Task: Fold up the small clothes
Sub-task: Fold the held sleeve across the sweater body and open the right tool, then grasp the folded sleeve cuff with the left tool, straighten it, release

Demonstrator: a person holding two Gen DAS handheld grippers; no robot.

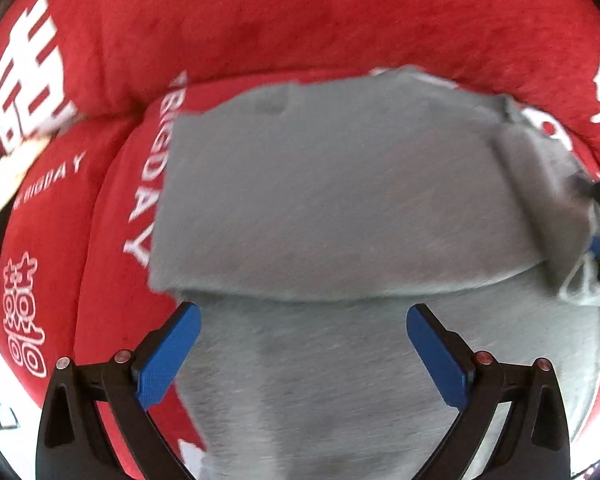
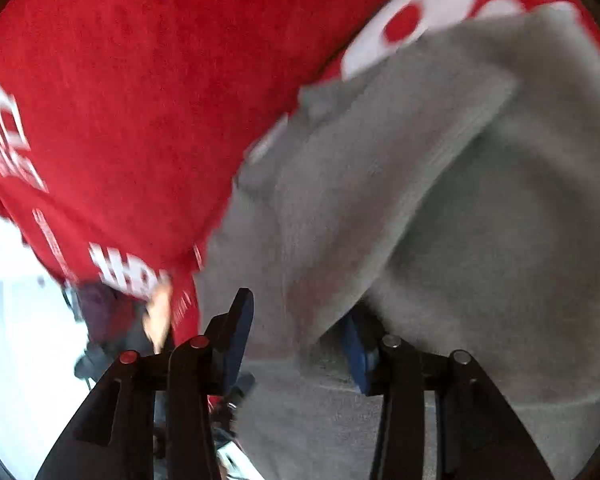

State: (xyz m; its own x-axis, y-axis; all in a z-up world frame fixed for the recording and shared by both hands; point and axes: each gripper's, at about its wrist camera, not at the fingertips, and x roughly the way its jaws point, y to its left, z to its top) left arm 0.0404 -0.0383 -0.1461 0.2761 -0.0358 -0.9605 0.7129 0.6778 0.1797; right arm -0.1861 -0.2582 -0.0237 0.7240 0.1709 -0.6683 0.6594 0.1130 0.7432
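Your left gripper (image 1: 303, 350): jaws standing wide apart, nothing between | grey garment (image 1: 340, 200) lying folded on red printed cover (image 1: 300, 16), ahead of and below jaws | your right gripper (image 2: 300, 344): jaws apart, grey cloth draping between them, pads not pressing it.

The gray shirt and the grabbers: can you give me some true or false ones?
1. The gray garment lies on a red cloth with white writing. True.
2. The left gripper is squeezed shut. False: its blue pads are wide apart, holding nothing.
3. Part of the gray garment is folded over itself. True.
4. The cloth underneath is green. False: it is red.
5. The right gripper has gray fabric between its fingers. True.
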